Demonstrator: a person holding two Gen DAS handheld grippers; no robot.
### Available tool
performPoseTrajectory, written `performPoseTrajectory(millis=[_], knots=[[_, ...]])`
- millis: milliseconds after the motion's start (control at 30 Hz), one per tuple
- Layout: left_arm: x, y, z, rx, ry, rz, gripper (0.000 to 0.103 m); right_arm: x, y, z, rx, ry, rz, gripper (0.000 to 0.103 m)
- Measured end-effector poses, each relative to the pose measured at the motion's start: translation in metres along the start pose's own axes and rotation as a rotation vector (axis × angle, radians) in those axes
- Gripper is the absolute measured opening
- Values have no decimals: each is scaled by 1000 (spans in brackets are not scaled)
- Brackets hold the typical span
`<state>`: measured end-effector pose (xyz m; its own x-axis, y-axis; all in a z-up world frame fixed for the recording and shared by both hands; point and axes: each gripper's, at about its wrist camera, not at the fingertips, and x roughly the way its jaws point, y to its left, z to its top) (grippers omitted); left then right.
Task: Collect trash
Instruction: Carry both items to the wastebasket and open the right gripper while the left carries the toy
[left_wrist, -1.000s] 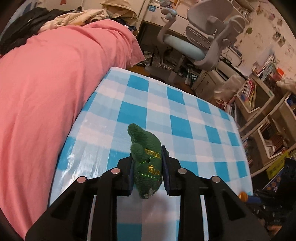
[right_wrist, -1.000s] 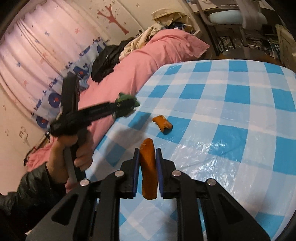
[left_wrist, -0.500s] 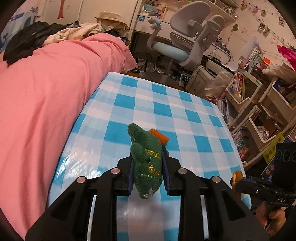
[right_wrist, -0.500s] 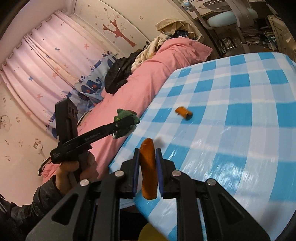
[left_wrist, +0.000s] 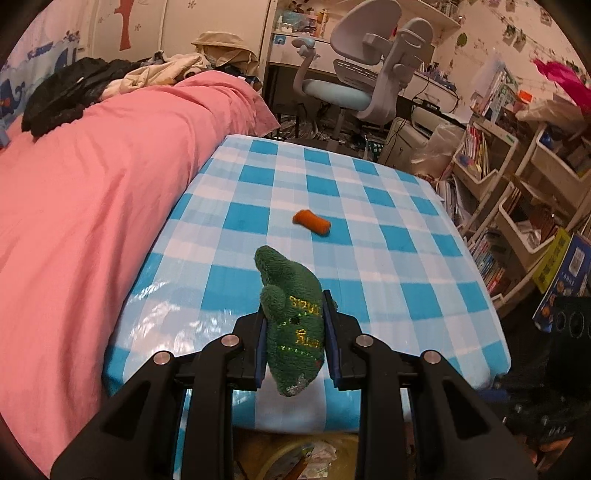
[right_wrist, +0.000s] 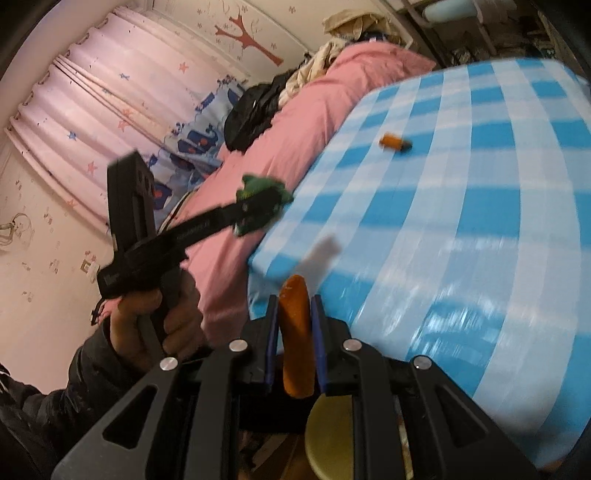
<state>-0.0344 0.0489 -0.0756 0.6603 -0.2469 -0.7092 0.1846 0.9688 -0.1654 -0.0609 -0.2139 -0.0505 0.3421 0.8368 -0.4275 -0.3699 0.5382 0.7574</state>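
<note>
My left gripper (left_wrist: 294, 336) is shut on a green plush piece with gold lettering (left_wrist: 291, 314), held above the near edge of the blue checked table (left_wrist: 388, 266); it also shows in the right wrist view (right_wrist: 258, 201). My right gripper (right_wrist: 294, 332) is shut on an orange stick-shaped piece (right_wrist: 295, 332), just off the table's near corner. A second small orange piece (left_wrist: 311, 221) lies on the table middle, also seen in the right wrist view (right_wrist: 393, 141). A yellowish bin (right_wrist: 328, 428) sits below the grippers, with trash in it (left_wrist: 295, 458).
A bed with a pink cover (left_wrist: 92, 192) runs along the table's left side, with clothes piled at its far end (left_wrist: 110, 81). A grey desk chair (left_wrist: 362, 74) stands beyond the table. Shelves with books (left_wrist: 517, 192) line the right.
Both grippers have pulled back from over the table to its near edge, still holding their pieces. The bin has come into view beneath them. The small orange piece on the table has not moved.
</note>
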Motion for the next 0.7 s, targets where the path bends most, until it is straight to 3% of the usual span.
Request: performPoseTrajectory(millis=[300,433,533,700], knots=[[-20,-17,-34,42,13,17,25,26,19,-59,6,174,1,18],[-26,-22,-48,50,23,17,25,36,22,-80,-5,258,-63,21],[-28,-26,-55,55,34,17,25,34,23,-85,-3,259,-93,35],[-31,-32,-67,60,53,14,25,23,24,-80,-20,200,-136,47]])
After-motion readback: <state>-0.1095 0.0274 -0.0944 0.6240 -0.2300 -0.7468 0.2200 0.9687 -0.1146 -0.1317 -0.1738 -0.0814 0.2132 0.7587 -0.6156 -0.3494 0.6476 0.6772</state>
